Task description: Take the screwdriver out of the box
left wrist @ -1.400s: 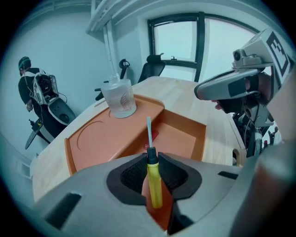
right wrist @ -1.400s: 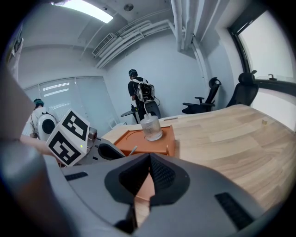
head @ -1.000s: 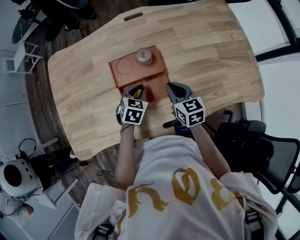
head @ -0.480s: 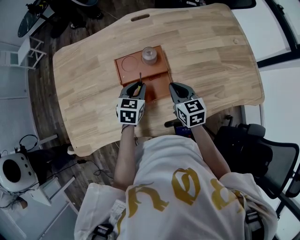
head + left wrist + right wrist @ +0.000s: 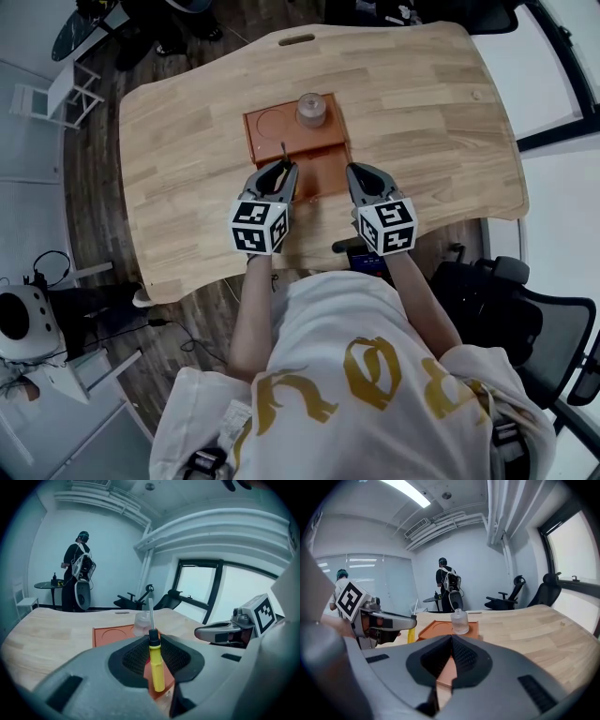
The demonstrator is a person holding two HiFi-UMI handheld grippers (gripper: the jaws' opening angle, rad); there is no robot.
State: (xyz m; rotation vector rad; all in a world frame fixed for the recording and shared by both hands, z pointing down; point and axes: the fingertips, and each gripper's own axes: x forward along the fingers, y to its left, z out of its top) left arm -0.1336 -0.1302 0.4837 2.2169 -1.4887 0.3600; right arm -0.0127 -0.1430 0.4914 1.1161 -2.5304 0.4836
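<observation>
An orange box lies in the middle of the wooden table, with a clear bottle standing in its far right corner. My left gripper is shut on the yellow-handled screwdriver, which it holds above the box's near edge, the metal shaft pointing up and away. In the right gripper view, that screwdriver shows beside the left gripper. My right gripper hovers over the box's near right corner; its jaws meet with nothing between them.
The box has a round recess at its far left, next to the bottle. A person with a backpack stands by a small round table far off. Office chairs line the windows. A black chair is at my right.
My left gripper has risen out of the box's near compartment with the screwdriver and levelled, so the shaft now points more upward. The right gripper has barely shifted.
</observation>
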